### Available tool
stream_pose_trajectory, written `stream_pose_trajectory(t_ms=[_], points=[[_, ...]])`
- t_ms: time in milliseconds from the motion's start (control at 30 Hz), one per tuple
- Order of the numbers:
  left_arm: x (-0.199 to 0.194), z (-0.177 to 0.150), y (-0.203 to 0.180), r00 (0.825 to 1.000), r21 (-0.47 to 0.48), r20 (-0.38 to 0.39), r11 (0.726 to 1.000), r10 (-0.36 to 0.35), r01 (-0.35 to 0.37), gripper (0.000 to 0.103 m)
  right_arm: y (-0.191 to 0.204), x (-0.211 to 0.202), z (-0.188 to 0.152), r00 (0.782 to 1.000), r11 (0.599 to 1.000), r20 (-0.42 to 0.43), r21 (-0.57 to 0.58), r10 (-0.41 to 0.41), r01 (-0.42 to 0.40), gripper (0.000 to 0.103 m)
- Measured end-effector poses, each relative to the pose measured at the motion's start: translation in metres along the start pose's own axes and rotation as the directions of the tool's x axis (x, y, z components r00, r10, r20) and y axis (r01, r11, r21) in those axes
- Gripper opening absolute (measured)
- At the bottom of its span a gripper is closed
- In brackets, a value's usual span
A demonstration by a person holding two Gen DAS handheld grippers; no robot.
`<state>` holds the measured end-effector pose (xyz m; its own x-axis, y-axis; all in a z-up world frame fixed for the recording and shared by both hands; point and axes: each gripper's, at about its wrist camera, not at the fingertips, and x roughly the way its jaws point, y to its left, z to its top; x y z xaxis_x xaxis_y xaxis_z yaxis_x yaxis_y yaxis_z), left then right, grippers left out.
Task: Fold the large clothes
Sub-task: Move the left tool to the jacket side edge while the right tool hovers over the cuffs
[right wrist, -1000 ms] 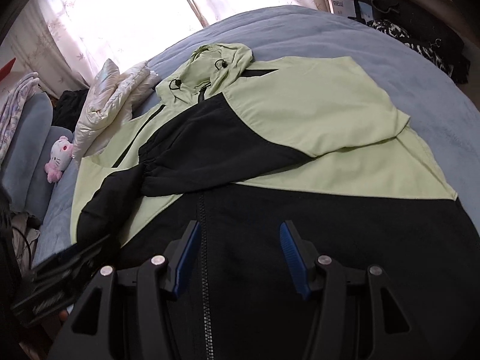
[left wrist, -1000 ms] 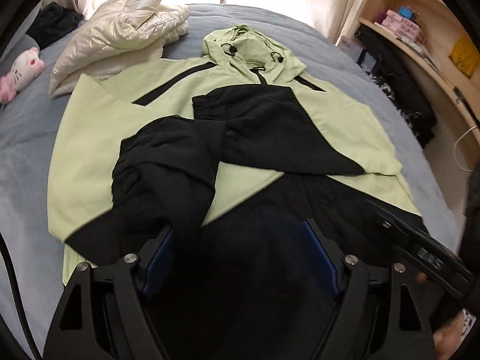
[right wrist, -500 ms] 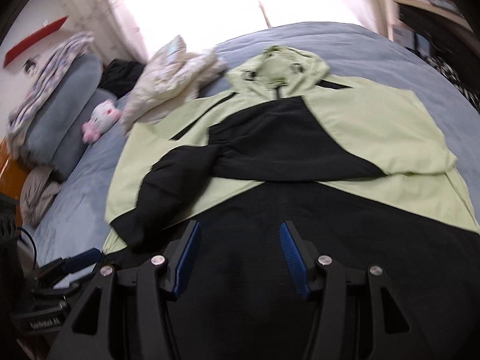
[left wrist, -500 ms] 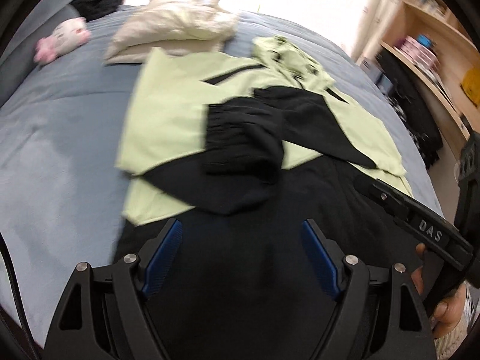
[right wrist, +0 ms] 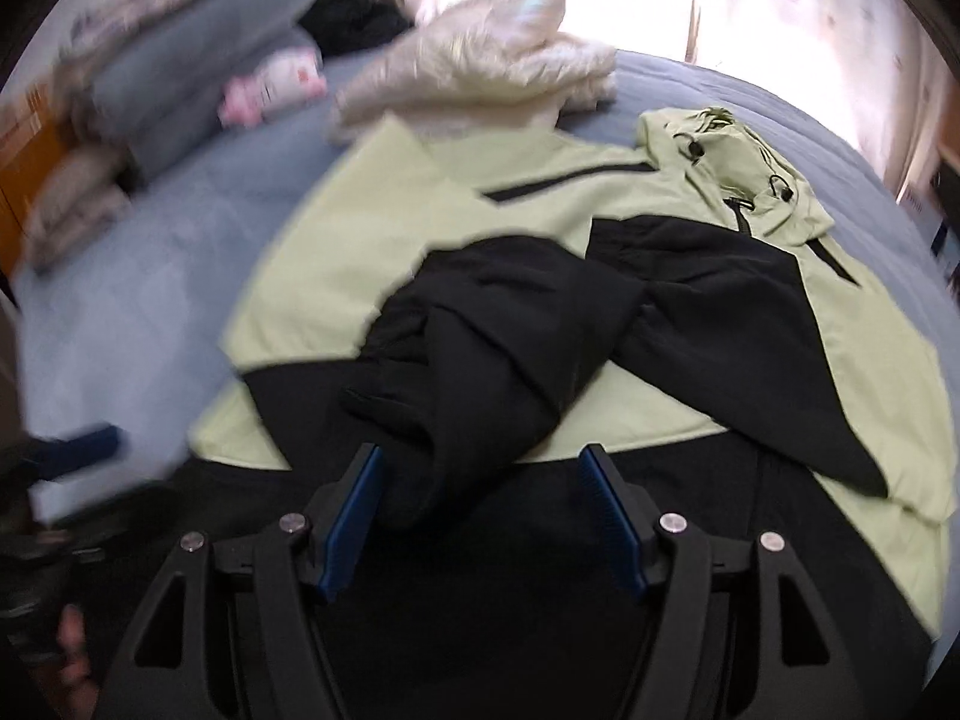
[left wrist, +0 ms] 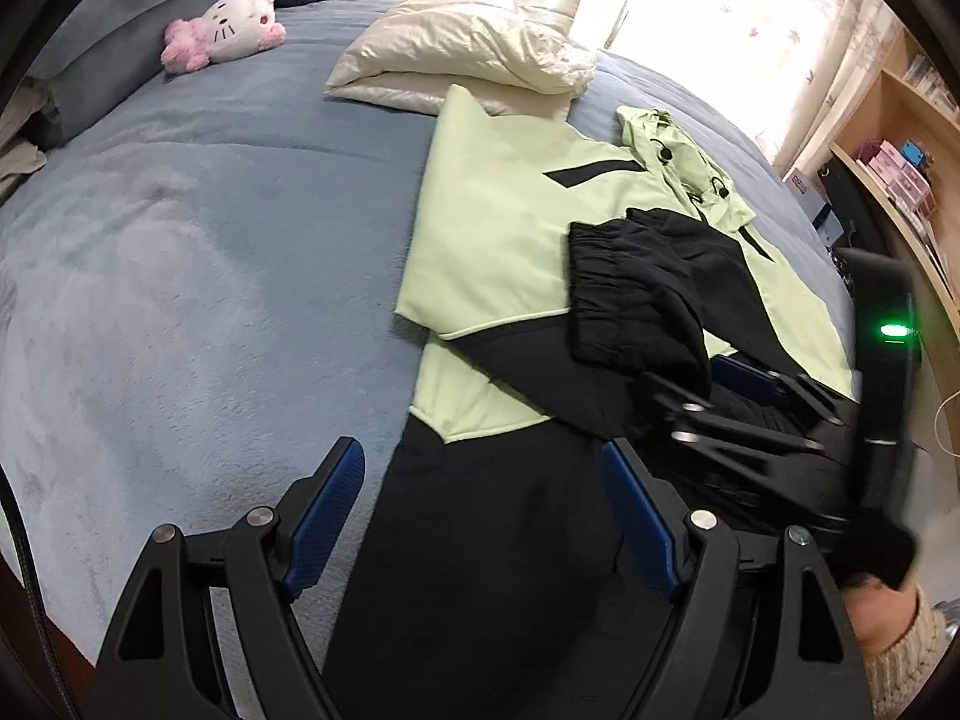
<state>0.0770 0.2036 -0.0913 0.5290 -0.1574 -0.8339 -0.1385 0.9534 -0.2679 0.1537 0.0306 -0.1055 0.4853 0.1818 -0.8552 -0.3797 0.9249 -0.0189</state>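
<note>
Green-and-black hooded jacket flat on blue-grey bed, both black sleeves folded in across chest, hood toward window. L gripper jaws wide apart, nothing betw. them, over black hem at jacket's edge. R gripper jaws opening; black sleeve cuff lies betw. pads, not pinched. Cream puffer jacket & pink plush cat beyond.

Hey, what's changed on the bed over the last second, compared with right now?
The jacket's left black sleeve, draped out toward its side edge a second ago, now lies bunched over the middle, across the other folded sleeve. The right tool is opening with a fold of that sleeve between its pads. The left tool stays open, holding nothing. White puffer jacket and plush toy haven't moved.
</note>
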Motion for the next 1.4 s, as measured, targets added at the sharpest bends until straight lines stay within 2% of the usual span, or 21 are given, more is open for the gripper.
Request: stream_pose_trajectory(t_ms=[67,100,167,233,300,367,400,433,500,533,567,600,633,667,733,800,933,1067,1200,1267,1400], points=[[0.001,0.0,0.005,1.0,-0.01,-0.002,1.0,-0.002,0.002,0.079,0.007,0.013,0.004,0.999,0.998,-0.018,-0.035,-0.051,0.051,0.062],[0.002,0.001,0.007,1.0,-0.017,-0.003,1.0,-0.004,0.004,0.079,0.01,0.016,0.006,0.997,0.996,-0.013,-0.051,-0.073,0.072,0.042],[0.002,0.0,0.007,1.0,-0.026,-0.004,1.0,-0.008,0.008,0.079,0.016,0.015,0.014,0.992,0.986,0.013,-0.105,-0.127,0.128,0.013],[0.002,-0.001,0.006,1.0,-0.024,-0.005,1.0,-0.014,0.014,0.079,0.018,0.002,0.027,0.987,0.979,0.078,-0.135,-0.142,0.152,0.011],[0.002,-0.002,0.004,1.0,-0.012,0.002,1.0,-0.019,0.019,0.079,0.009,-0.026,0.041,0.971,0.98,0.194,-0.108,-0.142,0.165,0.01],[0.001,-0.004,0.0,1.0,0.003,0.006,1.0,-0.015,0.015,0.079,-0.013,-0.056,0.051,0.948,0.991,0.291,-0.006,-0.126,0.133,0.01],[0.001,-0.004,-0.001,1.0,0.008,0.006,1.0,-0.016,0.016,0.079,-0.034,-0.072,0.054,0.936,0.993,0.333,0.084,-0.111,0.088,0.01],[0.002,-0.005,-0.002,1.0,0.011,0.003,1.0,-0.019,0.019,0.079,-0.058,-0.083,0.054,0.926,0.982,0.361,0.184,-0.109,0.044,0.01],[0.005,-0.007,-0.006,1.0,0.017,-0.005,0.999,-0.027,0.027,0.079,-0.106,-0.093,0.041,0.922,0.926,0.363,0.377,-0.134,-0.014,0.013],[0.006,-0.007,-0.007,1.0,0.021,-0.009,0.999,-0.027,0.027,0.079,-0.13,-0.089,0.029,0.932,0.885,0.332,0.464,-0.147,-0.026,0.018],[0.008,-0.007,-0.009,1.0,0.026,-0.014,0.999,-0.026,0.027,0.079,-0.149,-0.082,0.017,0.947,0.851,0.287,0.524,-0.143,-0.03,0.035],[0.01,-0.007,-0.011,0.999,0.032,-0.02,0.999,-0.025,0.026,0.079,-0.168,-0.068,0.0,0.971,0.817,0.206,0.576,-0.121,-0.021,0.05],[0.011,-0.007,-0.013,0.999,0.037,-0.023,0.999,-0.025,0.026,0.079,-0.18,-0.055,-0.015,0.986,0.797,0.132,0.604,-0.099,-0.001,0.051],[0.013,-0.006,-0.013,0.999,0.041,-0.026,0.999,-0.024,0.025,0.079,-0.189,-0.043,-0.031,0.995,0.785,0.06,0.619,-0.075,0.022,0.051],[0.014,-0.003,-0.016,0.999,0.054,-0.028,0.998,-0.017,0.019,0.079,-0.199,-0.031,-0.058,0.998,0.783,-0.024,0.62,-0.056,0.059,0.051],[0.016,0.006,-0.021,1.0,0.074,-0.026,0.997,-0.007,0.009,0.079,-0.204,-0.031,-0.076,0.998,0.784,-0.045,0.618,-0.051,0.068,0.051],[0.027,0.039,-0.029,1.0,0.123,-0.015,0.992,0.011,-0.01,0.079,-0.225,-0.043,-0.086,1.0,0.771,-0.006,0.637,-0.029,0.026,0.051],[0.051,0.083,-0.034,0.998,0.154,-0.008,0.987,0.055,-0.053,0.079,-0.255,-0.048,-0.069,0.998,0.761,0.048,0.648,-0.034,-0.006,0.055],[0.083,0.126,-0.034,0.997,0.132,-0.038,0.989,0.066,-0.061,0.079,-0.288,-0.041,-0.051,0.997,0.727,0.072,0.684,0.003,-0.052,0.057],[0.101,0.145,-0.033,0.997,0.12,-0.055,0.992,0.052,-0.045,0.079,-0.303,-0.042,-0.042,0.996,0.719,0.083,0.693,-0.008,-0.052,0.057],[0.136,0.167,-0.033,0.993,0.116,-0.091,0.991,0.074,-0.063,0.079,-0.328,-0.037,-0.034,0.996,0.709,0.089,0.703,-0.018,-0.05,0.057]])
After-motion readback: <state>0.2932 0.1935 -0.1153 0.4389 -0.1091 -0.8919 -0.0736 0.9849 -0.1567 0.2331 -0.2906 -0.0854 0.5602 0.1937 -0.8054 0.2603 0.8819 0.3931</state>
